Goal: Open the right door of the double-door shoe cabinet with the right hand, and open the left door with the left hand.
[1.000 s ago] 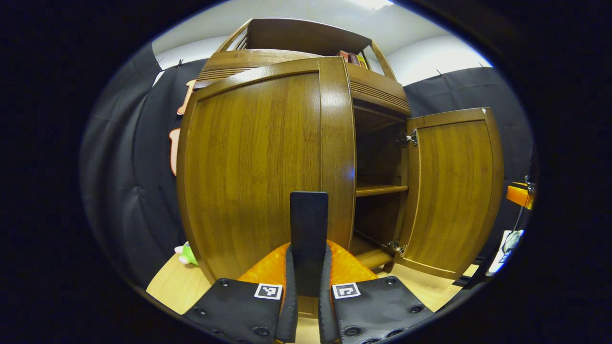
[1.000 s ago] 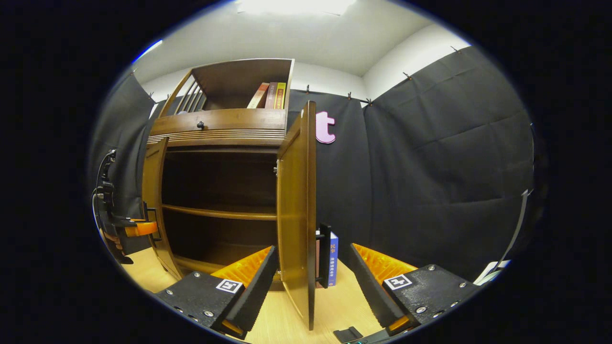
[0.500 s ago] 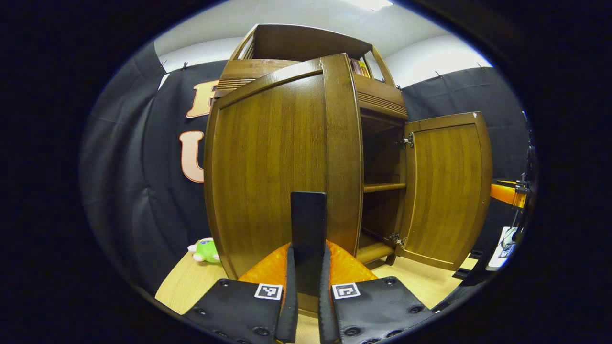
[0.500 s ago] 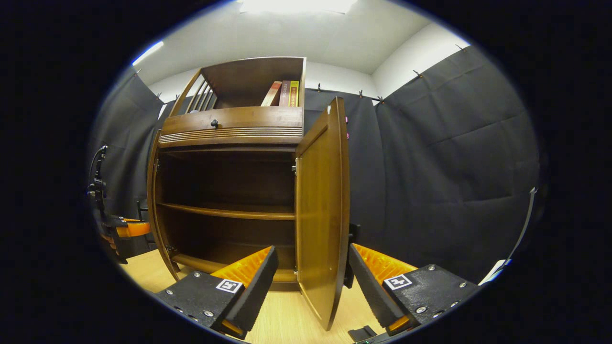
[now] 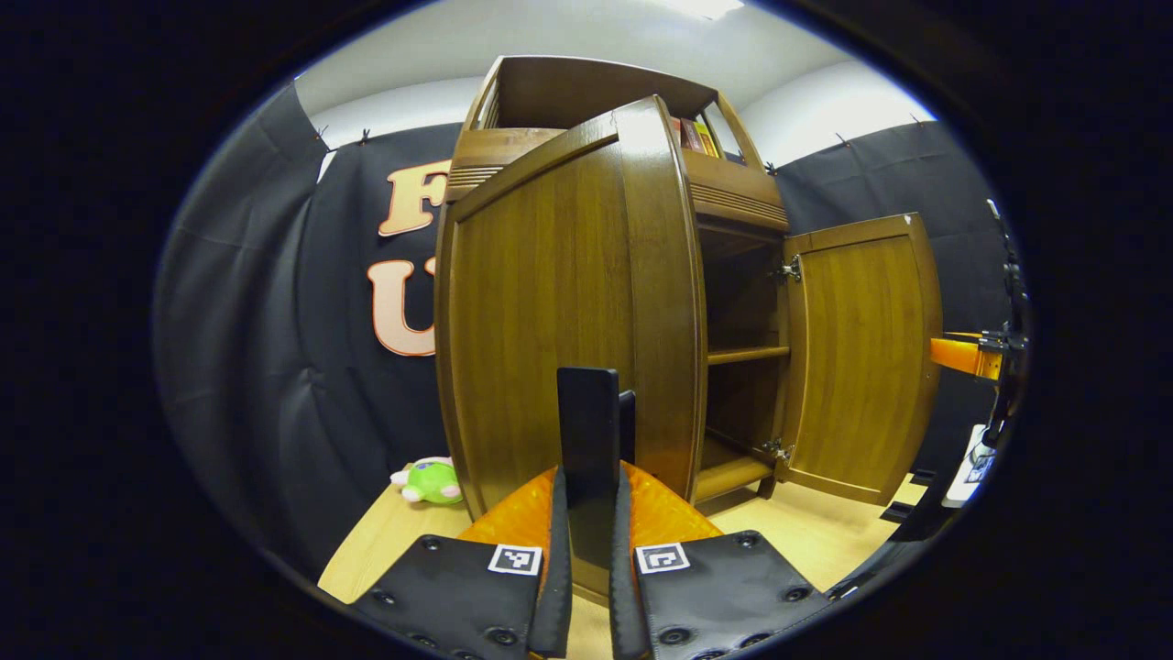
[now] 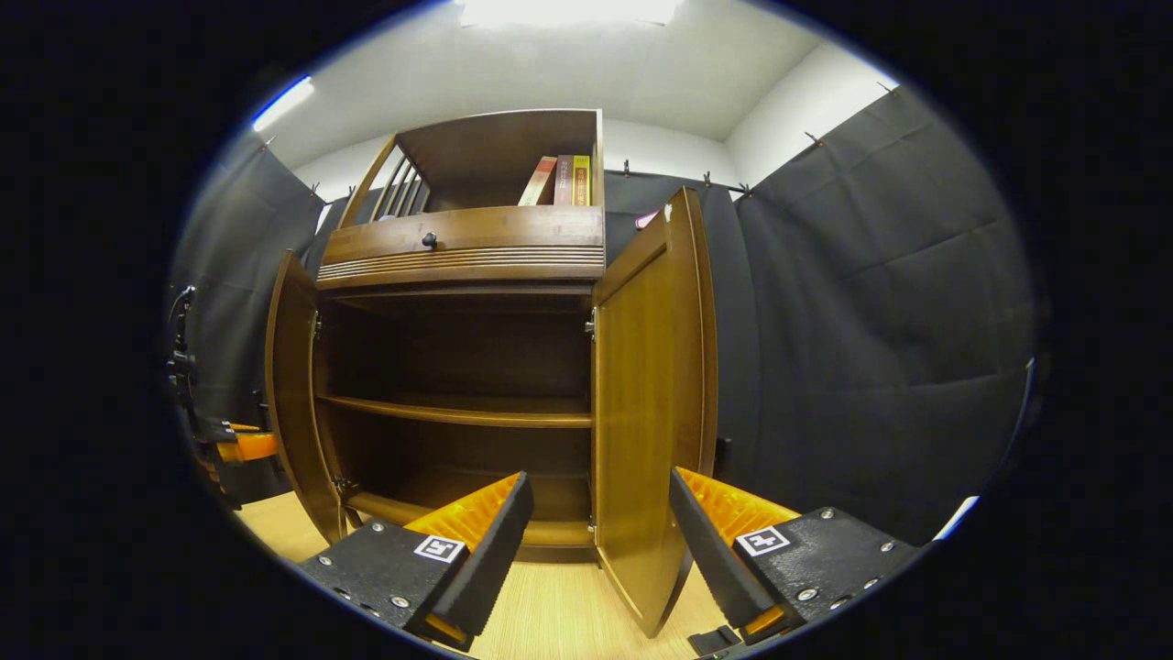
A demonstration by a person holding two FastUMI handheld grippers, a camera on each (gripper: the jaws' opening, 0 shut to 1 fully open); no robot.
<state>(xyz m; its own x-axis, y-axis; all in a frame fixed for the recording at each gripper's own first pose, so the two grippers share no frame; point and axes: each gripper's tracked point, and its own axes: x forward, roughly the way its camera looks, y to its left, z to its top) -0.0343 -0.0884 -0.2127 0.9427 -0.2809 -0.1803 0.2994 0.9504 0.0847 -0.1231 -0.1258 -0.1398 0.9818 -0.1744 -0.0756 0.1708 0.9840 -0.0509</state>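
- Left hand-held gripper [image 5: 586, 513] is pinching the black handle [image 5: 588, 431] on the left door [image 5: 550, 321].
- Right hand-held gripper [image 6: 596, 541] is spread, straddling the right door [image 6: 651, 394] edge.
- Both doors look swung out from the cabinet [image 6: 458, 247]; probably just let go next.

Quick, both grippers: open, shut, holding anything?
Left gripper: shut on the left door's black handle.
Right gripper: open, holding nothing, astride the right door.

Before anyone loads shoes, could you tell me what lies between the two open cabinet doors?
In the right gripper view, between the left door and right door lies the open interior with one bare shelf.
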